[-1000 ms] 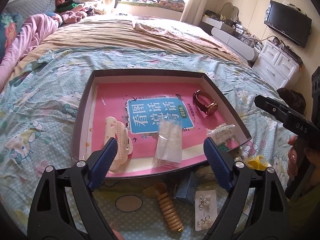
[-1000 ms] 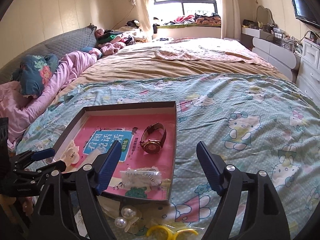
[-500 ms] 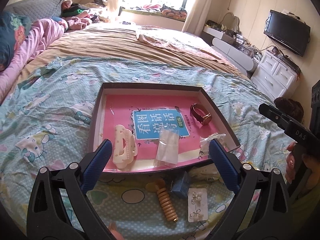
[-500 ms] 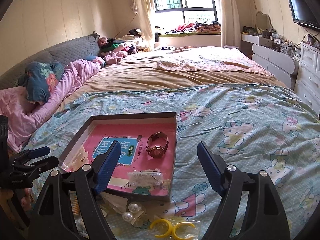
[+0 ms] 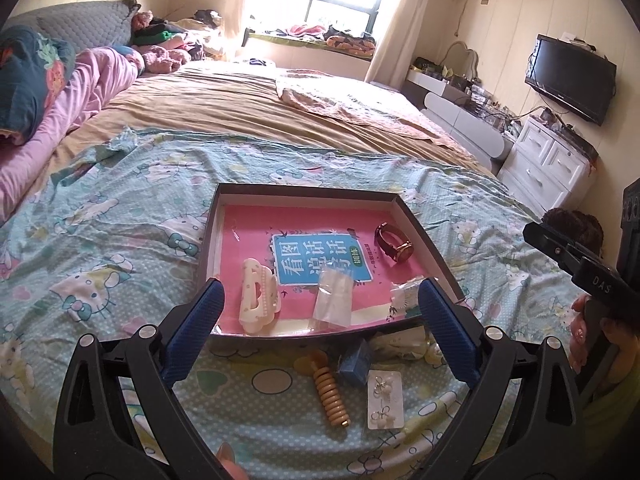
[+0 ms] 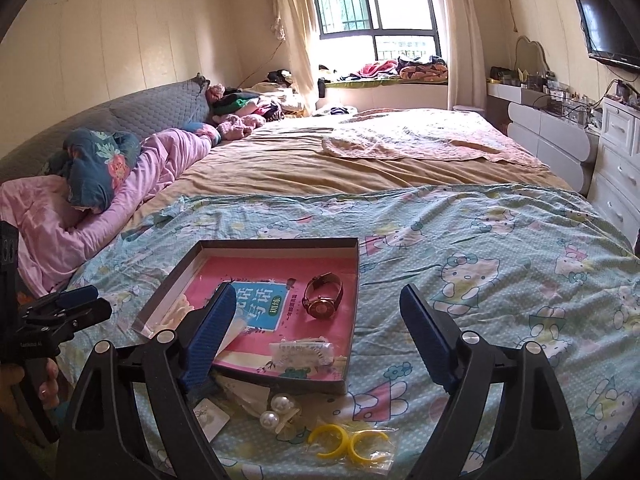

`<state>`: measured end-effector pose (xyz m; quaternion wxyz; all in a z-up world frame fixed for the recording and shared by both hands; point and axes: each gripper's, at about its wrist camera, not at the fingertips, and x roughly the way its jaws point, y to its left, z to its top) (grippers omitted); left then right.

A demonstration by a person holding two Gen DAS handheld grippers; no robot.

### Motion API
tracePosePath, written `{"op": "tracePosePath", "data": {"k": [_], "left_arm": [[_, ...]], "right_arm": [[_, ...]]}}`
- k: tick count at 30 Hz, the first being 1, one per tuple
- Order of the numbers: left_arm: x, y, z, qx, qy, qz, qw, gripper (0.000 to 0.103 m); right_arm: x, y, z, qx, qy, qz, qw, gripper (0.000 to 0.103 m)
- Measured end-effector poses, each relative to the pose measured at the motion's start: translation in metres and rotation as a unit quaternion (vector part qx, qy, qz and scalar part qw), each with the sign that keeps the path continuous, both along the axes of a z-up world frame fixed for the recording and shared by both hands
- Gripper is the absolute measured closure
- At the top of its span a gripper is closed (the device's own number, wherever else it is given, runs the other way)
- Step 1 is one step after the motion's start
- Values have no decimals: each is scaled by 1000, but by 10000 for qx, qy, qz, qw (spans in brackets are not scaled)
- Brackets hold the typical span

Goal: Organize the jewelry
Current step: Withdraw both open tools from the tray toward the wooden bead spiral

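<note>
Left gripper (image 5: 320, 320): black frame, blue-padded fingers, jaws spread wide, holding nothing; it hovers over the near edge of the shallow dark-walled box tray (image 5: 308, 194) lined with a pink sheet, which rests on the teal cartoon-print bedspread (image 5: 120, 208).

Right gripper (image 6: 318, 332): same build, jaws likewise spread wide, nothing between them; it hangs above the tray's near right corner.

Inside tray, left wrist view, clock positions taken from tray centre:
- brown-strap wristwatch with gold case (image 5: 394, 245), 2 o'clock, lying on its side.
- cream plastic hair claw clip (image 5: 258, 296), 8 o'clock.
- small clear plastic bag (image 5: 333, 298), 6 o'clock.
- crumpled clear packet (image 5: 404, 294), 4 o'clock, against the right wall.

On bedspread outside the tray's near wall:
- tan ribbed wooden hair clip (image 5: 330, 392).
- white card of earrings (image 5: 385, 400), just beside it.
- small blue box (image 5: 356, 364), between the two and the tray.
- pearl bead hair piece (image 6: 276, 410) and yellow open plastic bangles in a clear wrapper (image 6: 348, 442), right wrist view.
</note>
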<state>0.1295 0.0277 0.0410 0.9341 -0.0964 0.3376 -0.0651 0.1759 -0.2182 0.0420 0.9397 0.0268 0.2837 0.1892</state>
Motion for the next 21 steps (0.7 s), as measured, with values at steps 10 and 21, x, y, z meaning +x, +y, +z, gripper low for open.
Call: {"op": "tracePosePath", "data": {"k": [10, 21], "left_arm": [[-14, -3, -1, 92, 18, 12, 10000, 12], [-26, -6, -4, 123, 59, -37, 9999, 12]], "right_arm": [[-15, -1, 0, -70, 23, 124, 9999, 20], [-27, 0, -7, -176, 111, 264, 9994, 20]]}}
